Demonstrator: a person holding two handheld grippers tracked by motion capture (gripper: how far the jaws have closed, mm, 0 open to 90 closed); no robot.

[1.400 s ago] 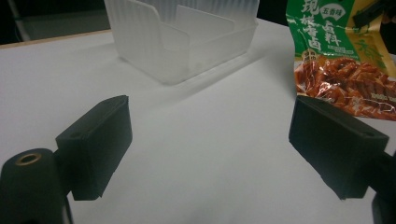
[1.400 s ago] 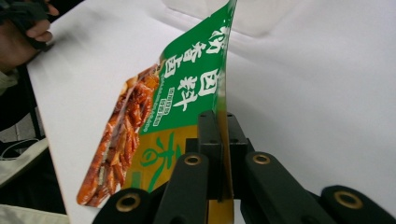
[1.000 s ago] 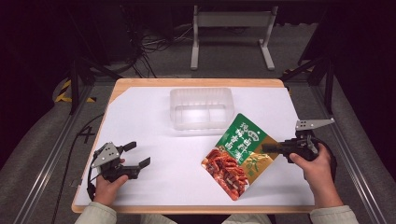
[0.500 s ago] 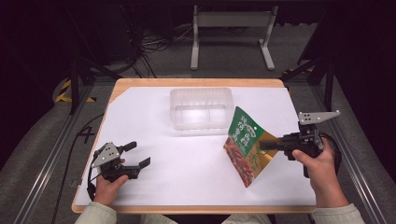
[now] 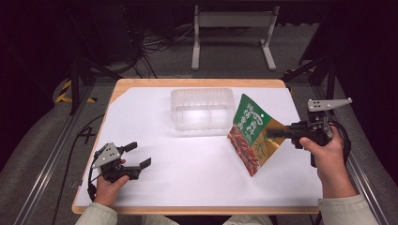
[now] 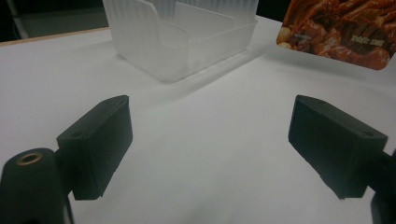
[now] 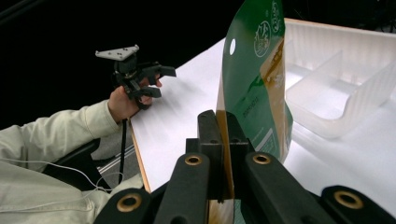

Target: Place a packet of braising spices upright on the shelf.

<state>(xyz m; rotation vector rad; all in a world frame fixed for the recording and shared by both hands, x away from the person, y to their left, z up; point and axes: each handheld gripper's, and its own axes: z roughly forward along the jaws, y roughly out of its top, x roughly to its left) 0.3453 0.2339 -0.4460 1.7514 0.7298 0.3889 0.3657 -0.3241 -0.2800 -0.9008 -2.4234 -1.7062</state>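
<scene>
A green snack pouch [image 5: 251,133] with a red-brown food picture hangs tilted on edge above the white table sheet, right of centre. My right gripper [image 5: 270,132] is shut on its right edge. In the right gripper view the jaws [image 7: 223,140] pinch the pouch [image 7: 254,79], which stands upright before the tray [image 7: 345,60]. A clear plastic tray [image 5: 202,108] with compartments sits at the table's back centre, just left of the pouch. My left gripper [image 5: 140,154] rests open near the front left with nothing in it [image 6: 217,140]; ahead of it lie the tray [image 6: 187,42] and the pouch's lower end [image 6: 341,32].
The white sheet [image 5: 187,173] covers a wooden table, whose edge shows at the front and left. A grey metal stand [image 5: 232,21] and cables lie on the floor beyond the table. Across the table in the right gripper view are the left gripper [image 7: 162,81] and a pale sleeve [image 7: 56,140].
The right gripper has lifted the pouch from lying flat on the sheet to hanging on edge, and carried it up towards the tray. The left gripper has stayed put.
</scene>
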